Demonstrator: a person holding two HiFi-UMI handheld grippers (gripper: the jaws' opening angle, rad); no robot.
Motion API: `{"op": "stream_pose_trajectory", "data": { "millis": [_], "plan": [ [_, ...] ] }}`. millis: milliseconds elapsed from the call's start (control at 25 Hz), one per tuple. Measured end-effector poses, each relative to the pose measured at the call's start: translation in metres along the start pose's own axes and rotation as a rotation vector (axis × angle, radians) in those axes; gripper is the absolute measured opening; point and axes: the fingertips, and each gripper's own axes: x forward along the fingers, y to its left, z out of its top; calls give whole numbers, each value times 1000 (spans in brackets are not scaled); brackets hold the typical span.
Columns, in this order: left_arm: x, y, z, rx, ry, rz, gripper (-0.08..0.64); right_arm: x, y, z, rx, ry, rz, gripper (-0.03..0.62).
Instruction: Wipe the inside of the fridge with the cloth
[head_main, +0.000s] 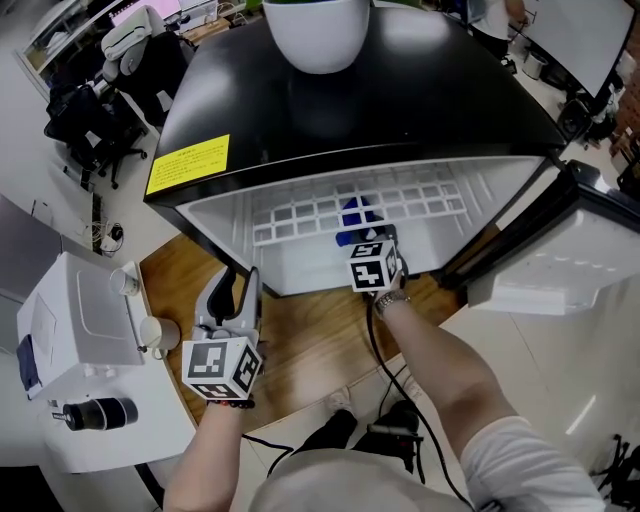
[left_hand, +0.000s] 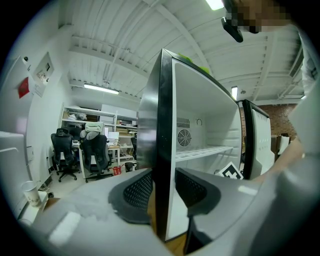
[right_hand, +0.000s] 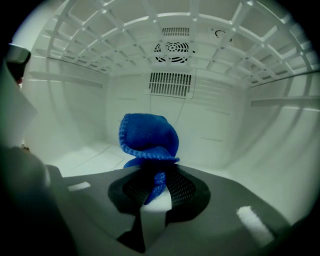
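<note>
Wiping is judged midway: blue cloth (right_hand: 147, 137) is pinched by right gripper (right_hand: 152, 176) inside fridge (head_main: 350, 100), 12 o'clock; side wall (left_hand: 162, 125) is clamped by left gripper (left_hand: 164, 187), 8 o'clock.

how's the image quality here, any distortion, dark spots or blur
Head view: evenly lit, sharp, mild wide-angle bend. Left gripper view: strong fisheye, black corners, bright ceiling lights, black front edge of the white fridge crisp between blurred jaws. Right gripper view: dim greenish fridge interior, dark vignette, blue knitted cloth sharp, jaws shadowed.
</note>
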Motion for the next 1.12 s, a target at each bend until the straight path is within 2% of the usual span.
{"op": "stream_pose_trajectory", "data": {
  "millis": [760,1120],
  "plan": [
    [0,1,0,-6,0,15,140,-17,-84,-20,29,43,-146,72],
    [0,0,-1,-4,7,18,140,-22,-98,-24,40,65,-187,72]
  ]
}}
